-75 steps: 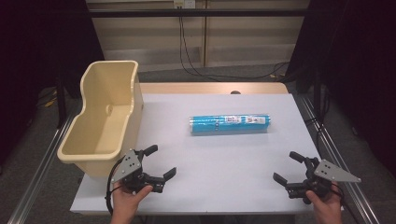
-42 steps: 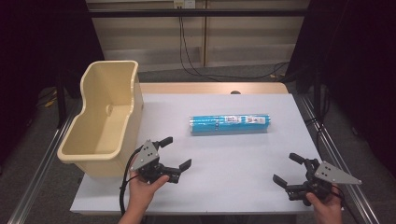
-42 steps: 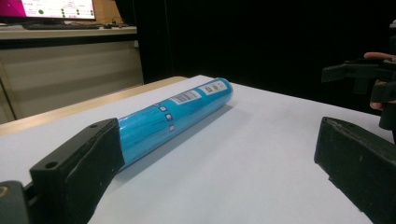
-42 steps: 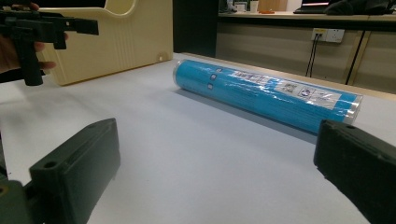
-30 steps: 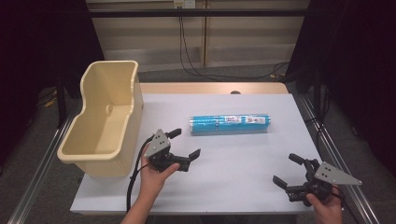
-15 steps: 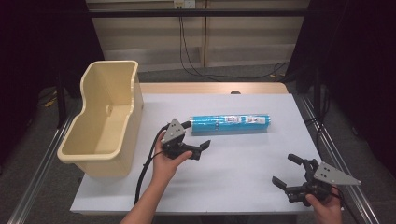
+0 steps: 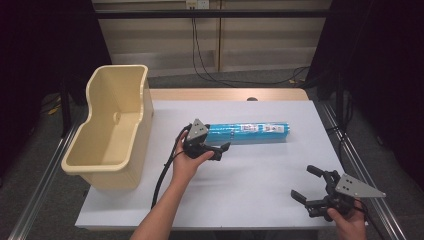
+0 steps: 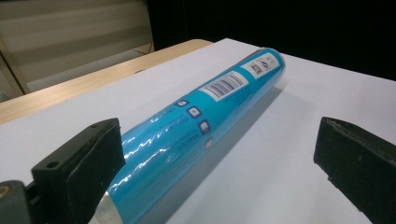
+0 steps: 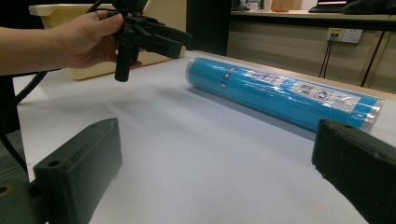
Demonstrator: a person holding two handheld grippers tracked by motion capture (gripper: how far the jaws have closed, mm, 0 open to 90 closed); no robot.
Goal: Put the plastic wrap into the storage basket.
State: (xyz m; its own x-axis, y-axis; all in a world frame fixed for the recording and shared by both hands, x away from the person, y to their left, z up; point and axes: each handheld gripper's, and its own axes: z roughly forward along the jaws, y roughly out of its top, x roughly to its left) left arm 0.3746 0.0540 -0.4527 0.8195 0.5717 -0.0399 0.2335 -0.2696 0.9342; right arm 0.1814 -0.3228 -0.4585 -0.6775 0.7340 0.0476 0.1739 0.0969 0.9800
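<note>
**Left gripper at the end of the blue roll, jaws wide**

The left gripper [image 7: 214,147] sits mid-table with its jaws spread wide, right at the near end of the blue wrapped roll [image 7: 247,132]. In the left gripper view the roll [image 8: 196,121] starts just inside the left-hand jaw and runs away from the camera; whether that jaw touches the wrapper cannot be told, and the other jaw stands well clear of it. The left hand [image 7: 187,161] grips the tool from behind, its cable trailing back along the forearm.

The roll lies flat on the white table [image 7: 260,200], lengthwise across it, with a barcode label near its far end.

The right gripper [image 7: 310,185] rests near the table's front right corner, well apart from the roll, jaws also wide with nothing between them. Its view looks across the table at the roll [image 9: 280,93] and the left hand [image 9: 88,35] holding its gripper.

A cream plastic bin [image 7: 112,125] stands at the table's left edge.
</note>
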